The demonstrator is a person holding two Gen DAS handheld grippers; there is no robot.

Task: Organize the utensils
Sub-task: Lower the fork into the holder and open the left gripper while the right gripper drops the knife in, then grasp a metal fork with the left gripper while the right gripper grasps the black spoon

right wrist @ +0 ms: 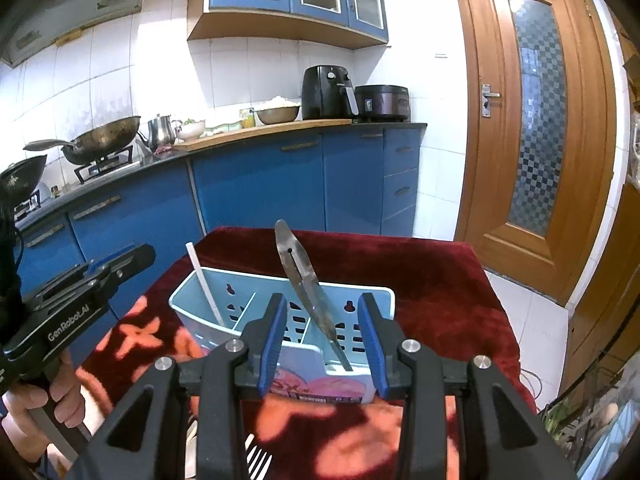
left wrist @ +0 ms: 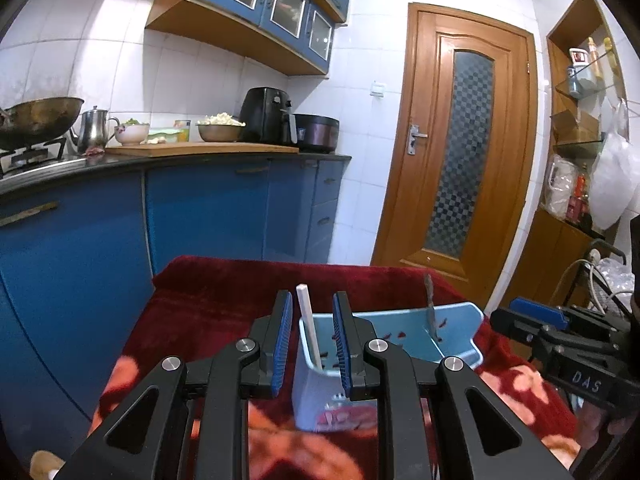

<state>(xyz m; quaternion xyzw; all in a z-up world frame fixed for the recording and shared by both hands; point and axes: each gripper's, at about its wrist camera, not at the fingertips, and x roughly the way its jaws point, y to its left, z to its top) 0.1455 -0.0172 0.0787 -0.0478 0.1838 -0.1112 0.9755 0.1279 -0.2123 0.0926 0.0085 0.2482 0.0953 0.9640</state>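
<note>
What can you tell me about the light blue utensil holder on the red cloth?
The utensil holder looks like pale blue plastic, with a slotted back wall with two keyhole hanging holes and dividers that form compartments. It stands upright on the red patterned cloth. A white stick leans in its left compartment, a metal utensil in its right.

Both wrist views close, facing blue caddy [left wrist: 460, 340] [right wrist: 240, 300], shared kitchen beyond

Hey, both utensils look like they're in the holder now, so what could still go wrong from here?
1. The metal utensil leans steeply out of the holder; the right gripper, open on either side of it, might clip it.
2. The white stick stands between the left gripper's open fingers and may snag.
3. The holder sits on a soft blanket, so a bump could tip it.
</note>
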